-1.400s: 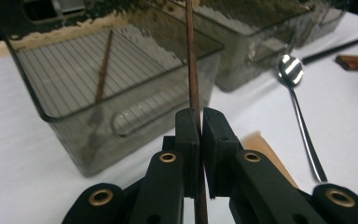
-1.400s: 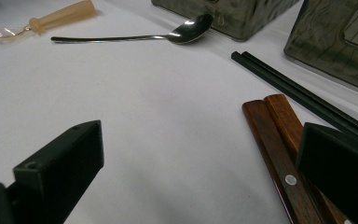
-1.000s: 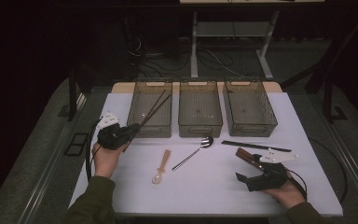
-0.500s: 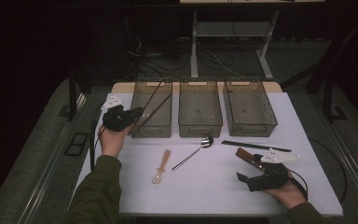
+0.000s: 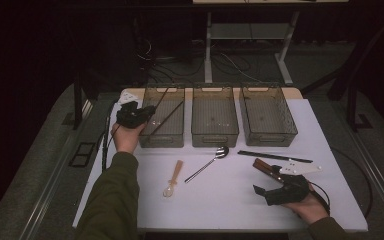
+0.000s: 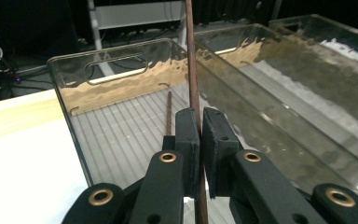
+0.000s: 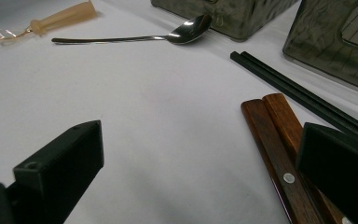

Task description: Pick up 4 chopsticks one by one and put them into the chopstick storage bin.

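My left gripper (image 5: 139, 114) (image 6: 200, 122) is shut on a thin brown chopstick (image 5: 161, 99) (image 6: 192, 70), holding it over the near left corner of the left clear bin (image 5: 162, 141) (image 6: 116, 86). The stick points up and away across the bin. A second brown chopstick (image 5: 170, 117) (image 6: 168, 112) lies slanted inside that bin. My right gripper (image 5: 266, 192) (image 7: 200, 172) rests open on the white table at the front right. Two wood-handled utensils (image 5: 263, 167) (image 7: 279, 158) lie just beside its right jaw.
Two more clear bins (image 5: 215, 132) (image 5: 270, 135) stand in a row to the right of the left one. A metal spoon (image 5: 207, 162) (image 7: 168, 35), a beige-handled plastic spoon (image 5: 173, 177) (image 7: 60, 18) and black chopsticks (image 5: 275, 156) (image 7: 298, 95) lie on the table.
My left gripper has carried the chopstick away from the person, up along the left bin's side. The right gripper has stayed where it was.
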The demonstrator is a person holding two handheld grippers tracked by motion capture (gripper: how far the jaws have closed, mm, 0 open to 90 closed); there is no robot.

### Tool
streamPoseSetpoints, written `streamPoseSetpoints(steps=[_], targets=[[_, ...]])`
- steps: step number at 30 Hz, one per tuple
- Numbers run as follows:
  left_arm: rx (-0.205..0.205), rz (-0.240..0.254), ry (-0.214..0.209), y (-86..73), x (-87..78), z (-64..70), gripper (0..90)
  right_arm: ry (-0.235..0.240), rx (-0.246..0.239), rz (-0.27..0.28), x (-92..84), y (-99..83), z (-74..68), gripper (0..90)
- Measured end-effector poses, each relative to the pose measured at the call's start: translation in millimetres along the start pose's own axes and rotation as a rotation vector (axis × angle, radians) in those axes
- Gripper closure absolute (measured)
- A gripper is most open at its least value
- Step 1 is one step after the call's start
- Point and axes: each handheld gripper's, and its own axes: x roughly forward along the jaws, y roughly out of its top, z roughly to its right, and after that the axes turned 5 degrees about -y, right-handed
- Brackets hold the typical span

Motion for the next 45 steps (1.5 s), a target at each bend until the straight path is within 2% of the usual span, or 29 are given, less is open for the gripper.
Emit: streamPoseSetpoints(steps=[6,14,16,18,23,26,29,31,34,36,40,43,45], targets=[[-0.01,-0.039,0.015,-3.7,12.2,-5.1,85.3,0.002,-0.001,0.001,-0.1,0.0,-0.2,0.5],[0.014,-0.119,0.039,-11.1,22.6,-1.8,84.9,0.002,-0.006,0.0,-0.6,0.1,-0.9,0.5],[0.014,-0.117,0.045,-12.4,22.8,-2.0,84.1,0.003,-0.006,-0.001,-0.6,0.1,-0.9,0.5],[-0.001,-0.108,0.047,-11.7,23.1,-1.5,76.3,0.002,-0.006,0.0,-0.6,0.2,-1.0,0.5],[0.013,-0.112,0.044,-11.1,22.4,0.6,66.5,0.002,-0.007,-0.001,-0.5,0.1,-1.1,0.5],[0.015,-0.111,0.022,-11.2,22.1,1.5,59.4,0.002,-0.007,-0.001,-0.5,0.2,-1.1,0.5],[0.038,-0.114,0.021,-10.6,19.1,3.5,53.6,0.002,-0.007,-0.001,-0.1,0.1,-1.2,0.5],[0.029,-0.099,-0.005,-9.9,17.5,4.1,50.2,0.001,-0.007,-0.003,0.2,0.2,-1.0,0.5],[0.049,-0.103,-0.032,-7.5,13.7,7.8,47.4,0.002,-0.007,-0.005,0.4,0.2,-1.2,0.5],[0.06,-0.11,-0.051,-6.3,10.8,12.3,44.5,0.003,-0.006,-0.004,0.4,0.3,-1.1,0.5],[0.065,-0.086,-0.104,-6.4,2.5,22.5,40.2,-0.001,0.005,-0.004,1.5,0.4,0.5,0.5],[0.095,-0.085,-0.122,-6.0,-4.4,30.8,37.4,0.002,0.007,-0.003,2.1,0.6,1.9,0.5],[0.1,-0.085,-0.148,-7.1,-9.6,35.6,36.0,0.003,0.012,0.004,1.3,1.4,1.9,0.5]])
